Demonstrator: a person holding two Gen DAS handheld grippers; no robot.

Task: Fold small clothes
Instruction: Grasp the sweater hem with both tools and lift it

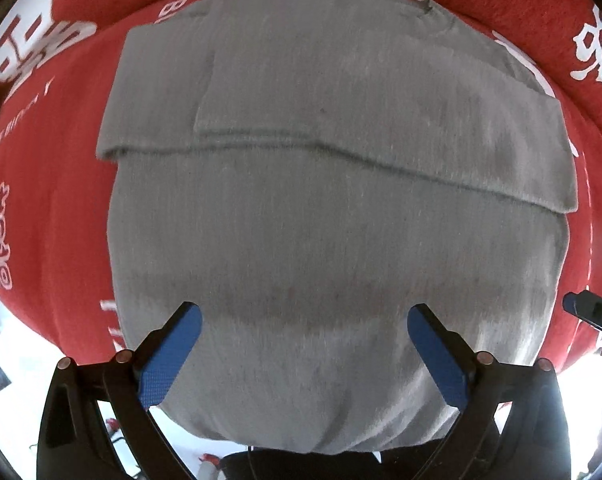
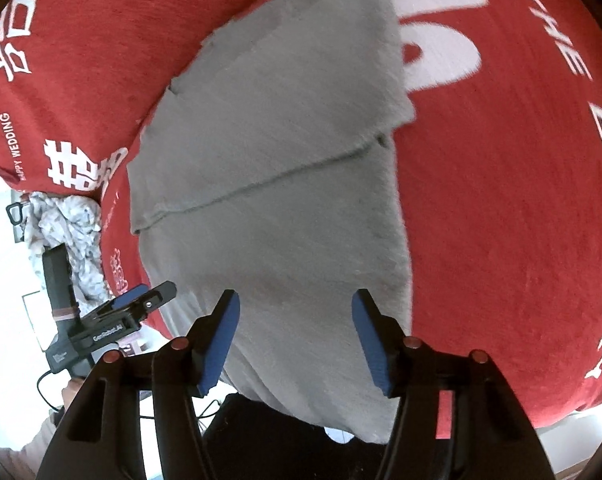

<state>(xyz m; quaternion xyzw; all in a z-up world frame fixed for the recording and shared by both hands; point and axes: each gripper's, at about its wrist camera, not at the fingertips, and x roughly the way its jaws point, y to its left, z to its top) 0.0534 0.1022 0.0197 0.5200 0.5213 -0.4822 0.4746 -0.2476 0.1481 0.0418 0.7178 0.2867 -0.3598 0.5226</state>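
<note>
Both grippers — left [image 1: 303,322], right [image 2: 295,310] — hung w/ jaws apart, empty, over folded grey shirt [image 1: 321,128] on red cloth [image 1: 53,184].

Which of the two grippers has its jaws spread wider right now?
The left gripper: its blue pads stand far apart over the grey shirt. The right gripper is open too, but narrower.
</note>
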